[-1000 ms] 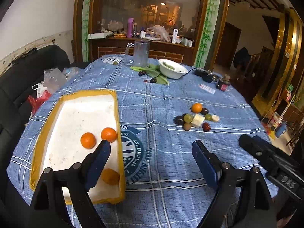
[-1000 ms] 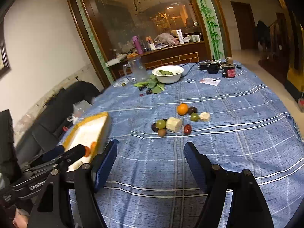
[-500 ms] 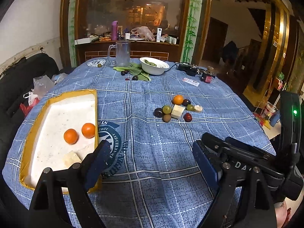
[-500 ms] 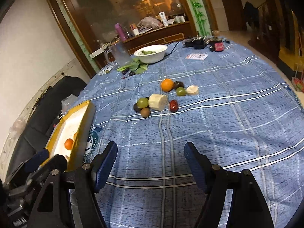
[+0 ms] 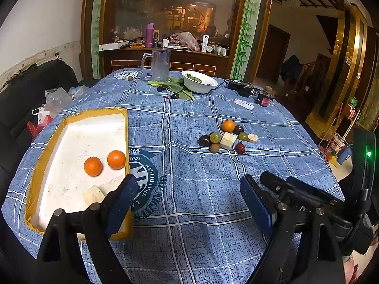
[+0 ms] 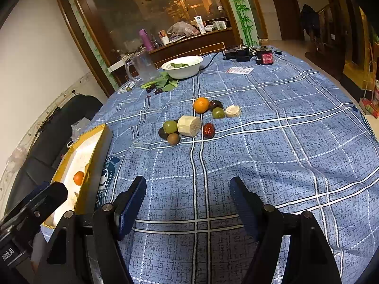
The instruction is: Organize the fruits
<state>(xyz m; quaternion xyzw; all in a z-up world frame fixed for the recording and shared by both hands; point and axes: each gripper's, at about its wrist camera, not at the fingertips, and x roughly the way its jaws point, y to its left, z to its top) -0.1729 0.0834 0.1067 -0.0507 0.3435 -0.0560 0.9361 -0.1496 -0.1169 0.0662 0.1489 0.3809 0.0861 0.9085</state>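
A: Where do we stand with the fruit?

B: We see two oranges (image 5: 92,166) side by side in the yellow-rimmed tray (image 5: 45,156) at the left of the table, with a pale chunk (image 5: 93,194) lying just nearer us in the same tray

A: And the rest?

B: We see a loose cluster (image 6: 189,120) well apart from the tray, out on the blue checked tablecloth (image 6: 272,146): another orange (image 6: 201,105), two green grapes, dark plums, a red date (image 6: 208,130), a brown kiwi and two pale cut pieces

A: Are we gripping anything?

B: No. Our left gripper (image 5: 189,198) has its jaws spread wide with only cloth between them, its left finger overlapping the tray's near corner. Our right gripper (image 6: 188,198) is released too, jaws parted over bare cloth, short of the cluster

A: Anything beyond?

B: We see a white bowl (image 6: 183,67) with greens and a clear jug (image 6: 142,67) at the far edge
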